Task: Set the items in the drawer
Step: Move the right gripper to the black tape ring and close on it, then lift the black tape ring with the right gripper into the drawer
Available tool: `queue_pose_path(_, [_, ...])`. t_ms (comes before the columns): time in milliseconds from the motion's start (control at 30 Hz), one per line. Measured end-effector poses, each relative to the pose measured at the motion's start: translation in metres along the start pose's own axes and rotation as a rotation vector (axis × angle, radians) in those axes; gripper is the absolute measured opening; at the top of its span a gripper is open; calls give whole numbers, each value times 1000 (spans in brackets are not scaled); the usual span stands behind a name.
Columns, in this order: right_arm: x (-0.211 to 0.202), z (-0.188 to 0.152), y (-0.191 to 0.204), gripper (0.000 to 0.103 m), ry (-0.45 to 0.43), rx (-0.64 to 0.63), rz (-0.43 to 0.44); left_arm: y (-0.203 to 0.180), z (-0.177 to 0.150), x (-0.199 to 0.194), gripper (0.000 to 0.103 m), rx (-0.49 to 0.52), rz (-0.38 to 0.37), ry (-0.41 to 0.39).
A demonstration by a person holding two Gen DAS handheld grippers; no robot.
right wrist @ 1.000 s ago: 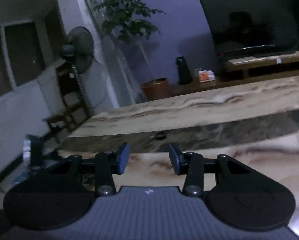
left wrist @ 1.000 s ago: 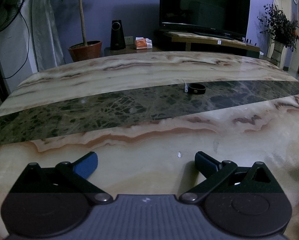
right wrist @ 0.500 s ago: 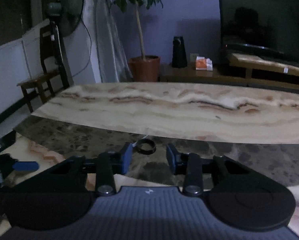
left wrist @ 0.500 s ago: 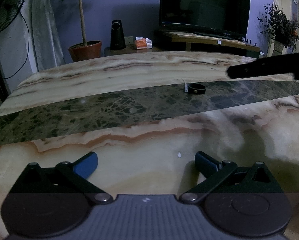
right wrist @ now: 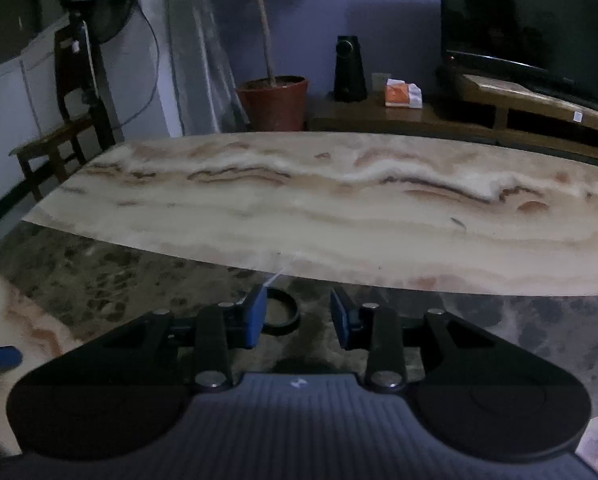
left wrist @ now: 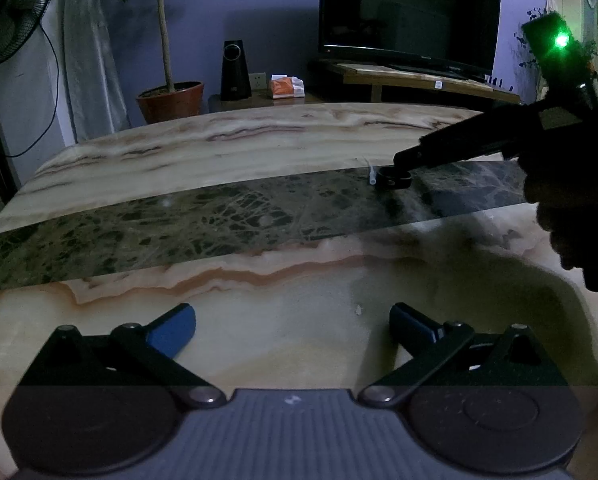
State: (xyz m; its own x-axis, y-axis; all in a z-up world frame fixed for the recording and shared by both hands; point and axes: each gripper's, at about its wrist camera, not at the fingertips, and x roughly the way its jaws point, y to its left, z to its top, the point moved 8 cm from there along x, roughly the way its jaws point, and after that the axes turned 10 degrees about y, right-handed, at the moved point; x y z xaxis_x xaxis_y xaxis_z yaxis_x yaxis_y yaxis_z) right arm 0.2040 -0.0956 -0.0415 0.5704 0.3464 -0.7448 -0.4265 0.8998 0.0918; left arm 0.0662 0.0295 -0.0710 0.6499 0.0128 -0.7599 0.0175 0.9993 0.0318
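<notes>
A small black ring [left wrist: 393,178] with a thin white tag lies on the dark green band of the marble table [left wrist: 219,216]. In the right wrist view the ring [right wrist: 283,316] sits just beyond and between the blue pads, nearer the left one. My right gripper [right wrist: 297,316] is open, low over the ring; it shows in the left wrist view [left wrist: 403,160] coming in from the right. My left gripper [left wrist: 293,320] is open wide and empty, low over the near pale marble. No drawer is in view.
Beyond the table's far edge stand a potted plant [left wrist: 171,100], a black speaker [left wrist: 233,72], an orange tissue pack [left wrist: 285,86] and a TV [left wrist: 407,12] on a low wooden stand. A fan and wooden chair [right wrist: 79,112] stand at the left.
My right gripper has swung in from the right and come down toward the black ring, which now lies between its pads. The left gripper has stayed still.
</notes>
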Motion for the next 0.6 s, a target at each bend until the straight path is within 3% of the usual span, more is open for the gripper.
queue_pose_path(267, [17, -3, 5, 35, 18, -61, -32, 0, 0, 0, 103, 0, 0, 0])
queue_pose_path(333, [17, -5, 8, 10, 12, -117, -79, 0, 0, 0, 103, 0, 0, 0])
queue_pose_path(367, [16, -8, 11, 5, 6, -154, -95, 0, 0, 0, 103, 0, 0, 0])
queue_pose_path(600, [-3, -18, 8, 3, -48, -132, -68, 0, 0, 0, 103, 0, 0, 0])
